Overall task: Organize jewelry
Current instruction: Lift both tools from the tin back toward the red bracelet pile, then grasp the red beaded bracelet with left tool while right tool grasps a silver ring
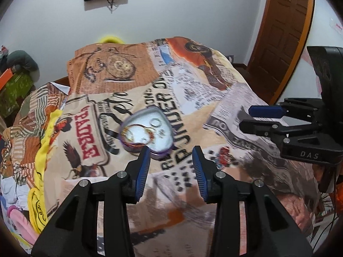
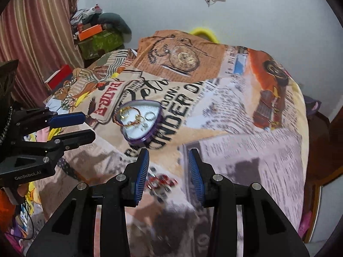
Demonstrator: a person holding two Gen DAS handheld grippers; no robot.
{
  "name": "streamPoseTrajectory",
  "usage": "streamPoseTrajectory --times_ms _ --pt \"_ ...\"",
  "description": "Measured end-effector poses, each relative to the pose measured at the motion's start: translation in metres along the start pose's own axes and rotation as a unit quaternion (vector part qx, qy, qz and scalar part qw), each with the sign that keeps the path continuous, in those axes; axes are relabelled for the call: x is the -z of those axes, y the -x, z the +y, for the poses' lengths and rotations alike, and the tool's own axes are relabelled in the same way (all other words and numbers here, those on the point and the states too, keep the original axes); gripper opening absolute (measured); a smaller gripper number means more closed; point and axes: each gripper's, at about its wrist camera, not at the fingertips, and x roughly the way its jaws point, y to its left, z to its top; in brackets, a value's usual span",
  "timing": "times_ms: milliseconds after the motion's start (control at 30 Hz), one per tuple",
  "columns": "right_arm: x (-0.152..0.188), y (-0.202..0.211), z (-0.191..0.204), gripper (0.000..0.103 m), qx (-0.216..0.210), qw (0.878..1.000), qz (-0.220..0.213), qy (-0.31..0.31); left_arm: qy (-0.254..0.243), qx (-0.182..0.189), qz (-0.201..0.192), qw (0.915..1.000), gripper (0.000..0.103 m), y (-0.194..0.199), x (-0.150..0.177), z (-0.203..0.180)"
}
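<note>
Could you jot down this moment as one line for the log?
left gripper: jaws open, empty | right gripper: same | heart box: holds bangles, rings | red jewelry: on bedspread

1 heart-shaped tray (image 2: pixel 150 136) on bed (image 2: pixel 246 132); inside tray approx. 2 bangles (image 2: pixel 126 115), 2 rings (image 2: pixel 150 115). 1 red jewelry piece (image 2: pixel 163 182) near tray. 2 hand-held grippers.

Bare printed bedspread (image 2: pixel 246 128) is lying open to the right of the heart-shaped jewelry box (image 2: pixel 140 124) and behind it. Left of the box, clothes (image 1: pixel 40 150) are crowding the edge, and small red trinkets (image 2: pixel 160 183) are lying in front of it.
</note>
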Motion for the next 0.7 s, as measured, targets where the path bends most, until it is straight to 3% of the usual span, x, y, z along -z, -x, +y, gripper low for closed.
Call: streamPoseTrajectory --times_ms 333,567,700 --pt "0.032 0.005 -0.018 0.035 0.027 0.999 0.017 0.005 -0.017 0.024 0.041 0.9987 0.040 -0.029 0.013 -0.037" --pt "0.048 -0.005 -0.025 0.035 0.023 0.999 0.033 0.001 -0.040 0.040 0.064 0.9963 0.040 -0.049 0.024 -0.056" --pt "0.052 -0.009 -0.030 0.035 0.016 0.999 0.039 -0.009 -0.057 0.044 0.071 0.9949 0.023 -0.058 0.026 -0.067"
